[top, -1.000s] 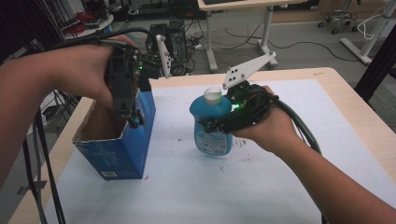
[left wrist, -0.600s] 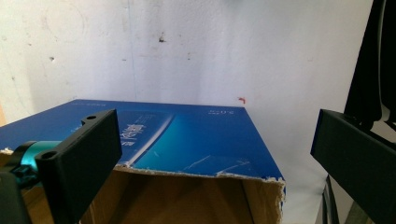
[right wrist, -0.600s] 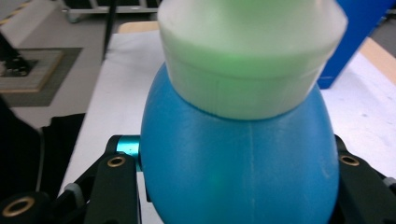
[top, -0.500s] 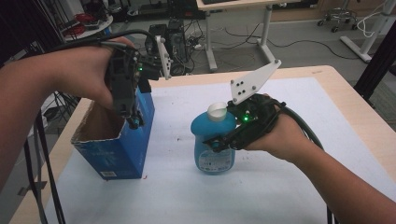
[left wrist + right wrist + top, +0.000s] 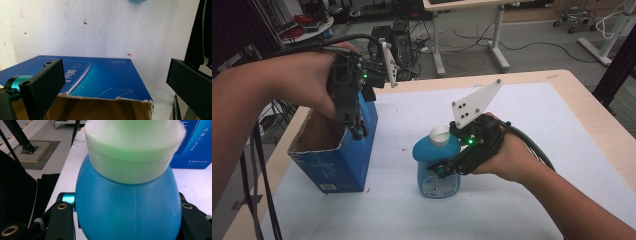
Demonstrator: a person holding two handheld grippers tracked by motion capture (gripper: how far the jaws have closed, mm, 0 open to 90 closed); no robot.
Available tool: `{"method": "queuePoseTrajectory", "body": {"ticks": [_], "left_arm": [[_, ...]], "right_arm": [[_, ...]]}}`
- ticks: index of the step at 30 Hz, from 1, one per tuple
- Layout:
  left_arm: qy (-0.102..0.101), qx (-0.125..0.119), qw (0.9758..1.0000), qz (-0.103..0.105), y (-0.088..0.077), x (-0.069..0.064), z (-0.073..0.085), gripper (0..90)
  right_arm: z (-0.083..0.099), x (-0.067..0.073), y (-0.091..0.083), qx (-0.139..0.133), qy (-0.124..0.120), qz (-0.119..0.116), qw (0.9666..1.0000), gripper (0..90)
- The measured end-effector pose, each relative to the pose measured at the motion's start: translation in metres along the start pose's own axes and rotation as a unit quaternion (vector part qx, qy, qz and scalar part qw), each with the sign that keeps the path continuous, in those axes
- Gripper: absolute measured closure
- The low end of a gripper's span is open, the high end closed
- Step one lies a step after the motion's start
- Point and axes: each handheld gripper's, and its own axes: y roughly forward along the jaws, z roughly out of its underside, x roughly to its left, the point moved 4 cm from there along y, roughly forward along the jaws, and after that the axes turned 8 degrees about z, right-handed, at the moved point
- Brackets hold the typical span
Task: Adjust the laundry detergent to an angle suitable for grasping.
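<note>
A blue bottle [image 5: 427, 154] with a white cap [image 5: 440, 135] stands upright near the middle of the white sheet. My right gripper [image 5: 443, 165] is shut on its body from the right, and in the right gripper view the bottle [image 5: 130, 207] sits between the two jaws. At the left stands a blue cardboard box [image 5: 337, 167] with a torn open top. My left gripper [image 5: 357, 131] hangs open over the box's right wall. In the left gripper view the box's blue wall [image 5: 100, 75] lies between the widely spread jaws.
The white sheet [image 5: 532, 115] covers a wooden table [image 5: 607, 130], whose left edge runs close beside the box. Beyond the far edge, desks, chairs and cables stand on the floor. There is free sheet to the right of the bottle and behind it.
My right gripper has brought the bottle nearer to the person and lower, with its grey plate tipping upward. The left gripper has stayed over the box.
</note>
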Motion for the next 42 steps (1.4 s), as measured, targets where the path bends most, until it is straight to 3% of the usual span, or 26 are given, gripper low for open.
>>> {"method": "queuePoseTrajectory", "body": {"ticks": [5, 25, 30, 42], "left_arm": [[0.0, 0.001, 1.0, 0.0, 0.0011, 0.0013, 0.0004, 1.8], [-0.001, 0.001, 1.0, 0.002, 0.002, 0.0026, 0.001, 1.8], [-0.001, 0.002, 1.0, 0.002, 0.002, 0.0031, 0.001, 1.8], [-0.003, 0.001, 1.0, 0.003, 0.0024, 0.0031, 0.0003, 1.8]], "right_arm": [[0.0039, 0.0002, 0.0016, -0.01, 0.0, 0.015, 0.9998, 44.8], [0.0056, -0.0036, 0.0027, -0.016, 0.013, 0.009, 0.9997, 43.9], [0.0059, -0.0057, 0.003, -0.016, 0.03, -0.002, 0.9994, 41.0], [0.0055, -0.0046, 0.0005, -0.014, 0.026, 0.003, 0.9996, 36.2]]}}
